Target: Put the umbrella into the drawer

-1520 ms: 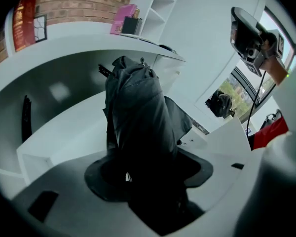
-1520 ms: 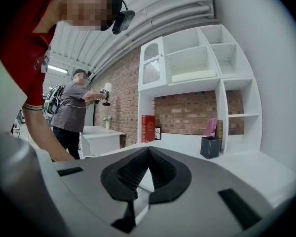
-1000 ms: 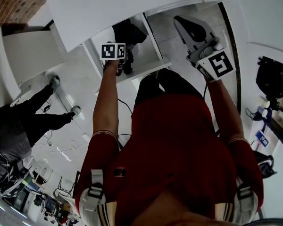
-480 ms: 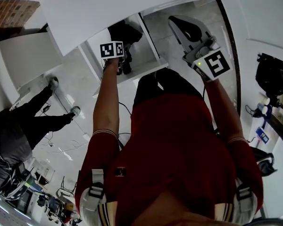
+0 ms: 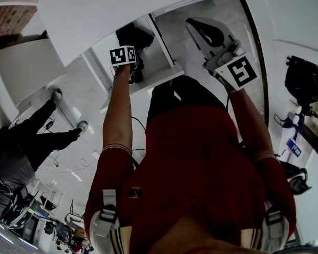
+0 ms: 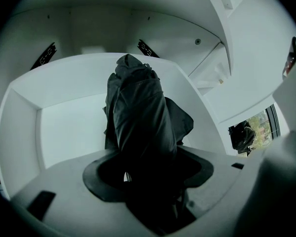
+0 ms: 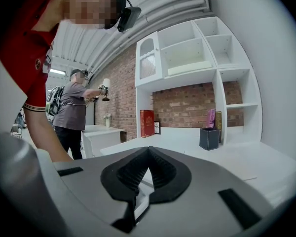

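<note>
The umbrella (image 6: pixel 138 112), black, folded and creased, is clamped between the widely spread jaws of the left gripper (image 6: pixel 148 158) and pointed down into the open white drawer (image 6: pixel 24 132). The right gripper (image 7: pixel 147 154) is held closed, with nothing between its jaws. Lettering on a red book (image 7: pixel 147 123) is too small to be read.

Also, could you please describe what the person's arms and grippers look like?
Both the left gripper and right gripper have pale grey bodies with black pads lining the jaws. Each carries a white cube with black square markers: left cube, right cube. The person wears a red short-sleeved shirt with pale striped cuffs.
</note>
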The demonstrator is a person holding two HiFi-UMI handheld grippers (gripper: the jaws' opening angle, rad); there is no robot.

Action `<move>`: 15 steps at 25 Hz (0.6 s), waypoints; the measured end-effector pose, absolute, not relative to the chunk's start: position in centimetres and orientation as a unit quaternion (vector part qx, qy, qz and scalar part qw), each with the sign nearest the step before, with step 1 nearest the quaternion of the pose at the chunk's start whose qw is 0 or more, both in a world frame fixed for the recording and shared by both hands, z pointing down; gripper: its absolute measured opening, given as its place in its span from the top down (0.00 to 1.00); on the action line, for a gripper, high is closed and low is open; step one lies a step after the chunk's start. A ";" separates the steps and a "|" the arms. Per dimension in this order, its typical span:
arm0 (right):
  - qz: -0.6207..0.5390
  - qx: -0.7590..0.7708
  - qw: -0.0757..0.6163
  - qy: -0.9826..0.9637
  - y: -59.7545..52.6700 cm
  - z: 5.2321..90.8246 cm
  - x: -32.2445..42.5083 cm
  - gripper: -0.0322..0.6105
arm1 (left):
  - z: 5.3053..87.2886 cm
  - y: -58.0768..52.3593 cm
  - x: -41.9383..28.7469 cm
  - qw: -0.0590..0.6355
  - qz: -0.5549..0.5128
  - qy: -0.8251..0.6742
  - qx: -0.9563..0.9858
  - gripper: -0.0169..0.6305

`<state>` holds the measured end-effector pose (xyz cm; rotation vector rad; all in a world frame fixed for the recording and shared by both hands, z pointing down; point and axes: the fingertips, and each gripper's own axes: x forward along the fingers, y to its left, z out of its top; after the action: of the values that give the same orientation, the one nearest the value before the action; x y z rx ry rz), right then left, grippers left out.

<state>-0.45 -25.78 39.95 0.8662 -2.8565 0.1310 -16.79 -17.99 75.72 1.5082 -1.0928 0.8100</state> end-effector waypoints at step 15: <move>0.056 0.281 0.082 -0.954 -25.9 41.1 -0.1 0.95 | 77.1 -17.9 -17.0 0.513 0.365 -0.462 0.625 0.53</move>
<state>-0.14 -25.91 41.12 0.8405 -2.8515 0.1665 -17.03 -17.93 77.12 1.5031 -1.1111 0.8783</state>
